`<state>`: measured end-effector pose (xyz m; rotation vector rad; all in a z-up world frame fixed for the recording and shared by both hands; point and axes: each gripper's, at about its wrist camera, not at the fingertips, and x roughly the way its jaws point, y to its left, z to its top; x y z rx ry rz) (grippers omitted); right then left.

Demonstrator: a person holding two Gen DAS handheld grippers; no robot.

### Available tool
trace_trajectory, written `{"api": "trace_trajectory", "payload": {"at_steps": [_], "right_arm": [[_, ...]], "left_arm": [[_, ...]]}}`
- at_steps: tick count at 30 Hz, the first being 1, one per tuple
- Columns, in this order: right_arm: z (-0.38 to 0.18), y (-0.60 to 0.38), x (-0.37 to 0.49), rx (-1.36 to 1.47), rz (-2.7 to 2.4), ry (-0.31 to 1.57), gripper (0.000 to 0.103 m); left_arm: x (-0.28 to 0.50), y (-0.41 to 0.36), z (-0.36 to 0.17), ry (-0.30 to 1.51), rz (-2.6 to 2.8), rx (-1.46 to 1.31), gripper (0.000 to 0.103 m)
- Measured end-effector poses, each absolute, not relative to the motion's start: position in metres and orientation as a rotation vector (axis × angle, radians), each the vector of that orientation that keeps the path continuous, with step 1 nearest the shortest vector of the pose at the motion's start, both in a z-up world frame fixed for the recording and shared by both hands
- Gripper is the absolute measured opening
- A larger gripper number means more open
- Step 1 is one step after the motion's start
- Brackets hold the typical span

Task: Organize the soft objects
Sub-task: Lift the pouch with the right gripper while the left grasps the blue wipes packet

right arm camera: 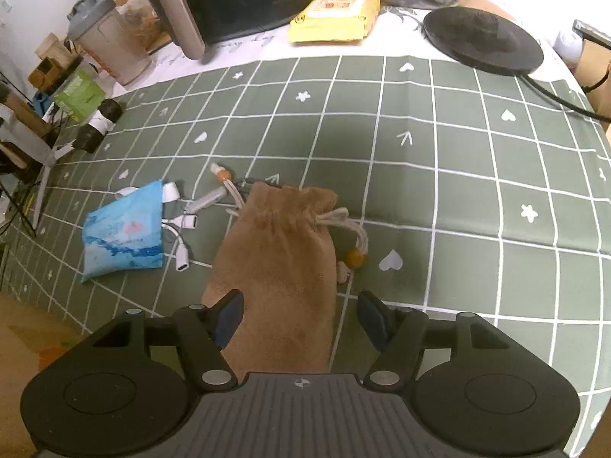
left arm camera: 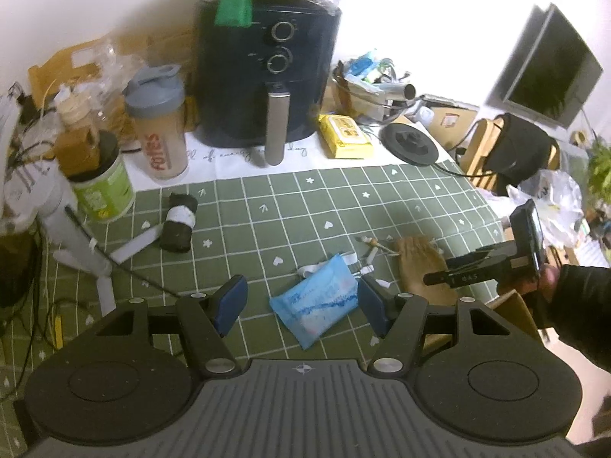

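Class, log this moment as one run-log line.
left tongs: open over blue pouch | right tongs: open over brown bag | nothing held

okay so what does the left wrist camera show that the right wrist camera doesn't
Only the left wrist view shows the air fryer's dials, the monitor and the right gripper from outside, reaching over the brown pouch. Only the right wrist view shows that pouch's whole body, drawstring and orange bead. Both show the blue packet, white cable adapters, yellow wipes pack, shaker bottle and green checked cloth.

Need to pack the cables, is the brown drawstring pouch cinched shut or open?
Cinched shut: the brown pouch has its neck gathered tight by the drawstring.
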<state>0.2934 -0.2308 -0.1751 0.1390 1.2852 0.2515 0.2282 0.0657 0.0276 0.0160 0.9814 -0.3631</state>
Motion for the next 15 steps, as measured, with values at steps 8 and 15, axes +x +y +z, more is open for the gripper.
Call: {"api": "trace_trajectory", "payload": {"at_steps": [8, 15], "right_arm": [[-0.172, -0.212, 0.283, 0.011, 0.222, 1.223, 0.004], [-0.142, -0.221, 0.27, 0.066, 0.229, 1.18, 0.003]], "left_arm": [[0.254, 0.051, 0.014, 1.0, -0.428, 0.1, 0.063], [0.278, 0.036, -0.004, 1.031, -0.511, 0.177, 0.063]]}}
